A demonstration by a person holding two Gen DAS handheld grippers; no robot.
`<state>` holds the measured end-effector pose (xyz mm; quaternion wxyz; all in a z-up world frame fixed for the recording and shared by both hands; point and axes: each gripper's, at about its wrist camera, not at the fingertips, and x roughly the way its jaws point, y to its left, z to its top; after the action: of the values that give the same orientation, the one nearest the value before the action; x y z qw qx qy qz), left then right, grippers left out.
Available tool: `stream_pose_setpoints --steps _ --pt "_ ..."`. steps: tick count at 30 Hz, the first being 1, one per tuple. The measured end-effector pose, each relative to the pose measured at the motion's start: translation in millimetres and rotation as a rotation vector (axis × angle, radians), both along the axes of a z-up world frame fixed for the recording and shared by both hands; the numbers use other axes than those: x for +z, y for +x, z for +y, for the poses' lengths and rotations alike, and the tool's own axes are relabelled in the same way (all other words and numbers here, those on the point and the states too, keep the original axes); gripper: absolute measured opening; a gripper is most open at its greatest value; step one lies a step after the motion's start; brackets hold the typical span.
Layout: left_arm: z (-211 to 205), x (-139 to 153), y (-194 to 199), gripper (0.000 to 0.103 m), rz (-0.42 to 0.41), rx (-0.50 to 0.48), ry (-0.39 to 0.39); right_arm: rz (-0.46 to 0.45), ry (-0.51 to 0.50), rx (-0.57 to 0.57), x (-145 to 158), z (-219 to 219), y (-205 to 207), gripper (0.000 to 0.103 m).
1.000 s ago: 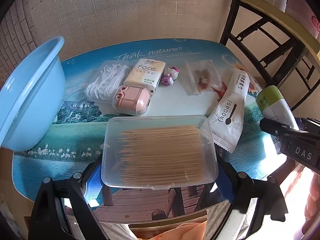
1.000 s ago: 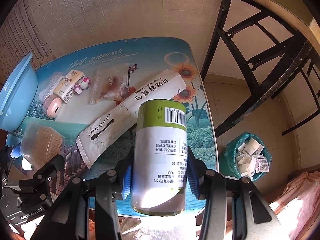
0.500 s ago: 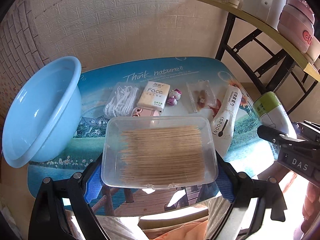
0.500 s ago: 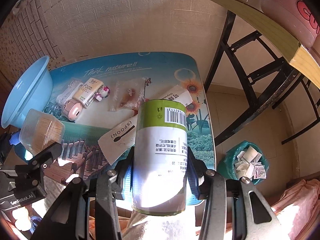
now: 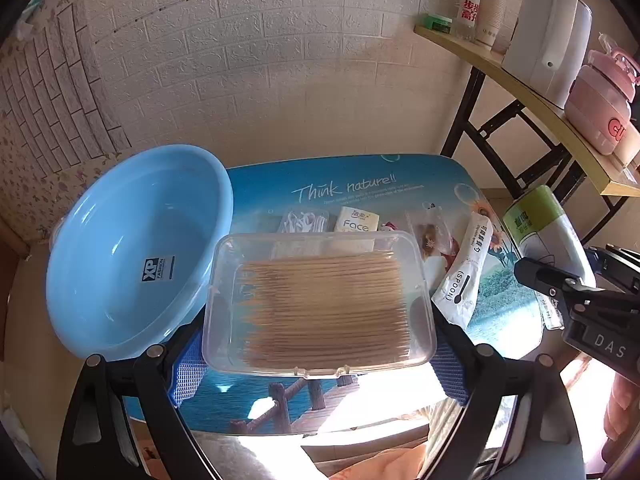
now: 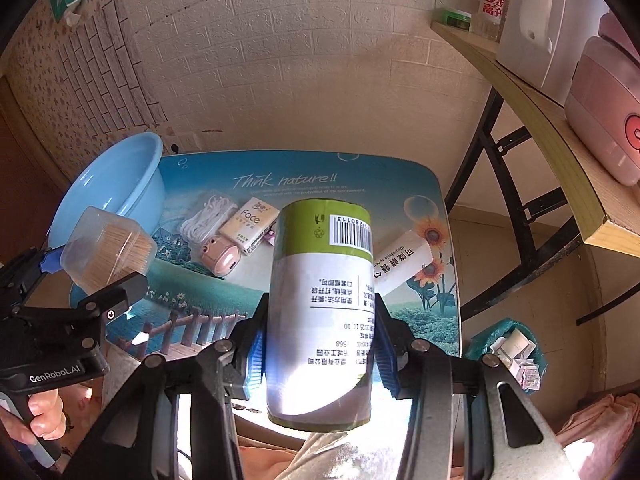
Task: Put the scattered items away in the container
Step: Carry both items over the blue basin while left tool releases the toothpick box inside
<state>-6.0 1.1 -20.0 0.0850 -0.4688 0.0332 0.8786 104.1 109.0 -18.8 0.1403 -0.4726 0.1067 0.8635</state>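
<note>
In the left wrist view, the table (image 5: 360,184) carries the printed words "Think nature!!", and it serves as the landmark here. The blue basin (image 5: 132,248) at the table's left edge bears an "XP FASHION" sticker. The left gripper (image 5: 318,354) is spread wide with its blue pads pressed on the two short ends of a clear toothpick box (image 5: 320,300), held above the table's near half. Beyond the box, on the table, lie a bag of floss picks (image 5: 304,220), a tissue pack (image 5: 358,222) reading "Face", a clear snack bag (image 5: 430,232) and a white sachet (image 5: 466,276) marked "(SPOON)". At the table's right edge the other gripper's black body shows the letters "DAS". In the right wrist view, the right gripper (image 6: 320,354) pinches a green-and-white canister (image 6: 320,312) above the table's near edge; its label shows a barcode and Chinese print. This view alone shows a pink case (image 6: 222,258) on the table beside the tissue pack, a bin (image 6: 508,346) of paper scraps on the floor right of the table, a hand (image 6: 38,420) on the left gripper's handle, and "GenRobot.AI" on that gripper's body.
</note>
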Motion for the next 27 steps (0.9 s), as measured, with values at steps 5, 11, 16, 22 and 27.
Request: stream_pose_setpoints --steps 5,11,16,22,27 --pt "-14.1 11.7 -5.2 0.092 0.008 0.006 -0.003 0.02 0.003 0.028 16.2 -10.9 -13.9 0.046" --pt "-44.9 23.4 -14.5 0.092 0.023 0.049 -0.021 0.039 -0.004 0.092 32.1 -32.9 -39.8 0.046" --pt "-79.9 31.5 -22.4 0.092 0.03 0.101 -0.029 0.05 -0.006 0.157 41.2 -57.5 -66.0 0.046" --pt "-111.6 26.8 -32.0 0.092 0.015 0.149 -0.009 0.043 -0.03 0.225 40.6 -85.0 -98.9 0.046" --pt "-132.7 15.7 -38.6 0.092 -0.005 0.175 0.011 0.026 -0.031 0.281 35.1 -111.4 -124.1 0.046"
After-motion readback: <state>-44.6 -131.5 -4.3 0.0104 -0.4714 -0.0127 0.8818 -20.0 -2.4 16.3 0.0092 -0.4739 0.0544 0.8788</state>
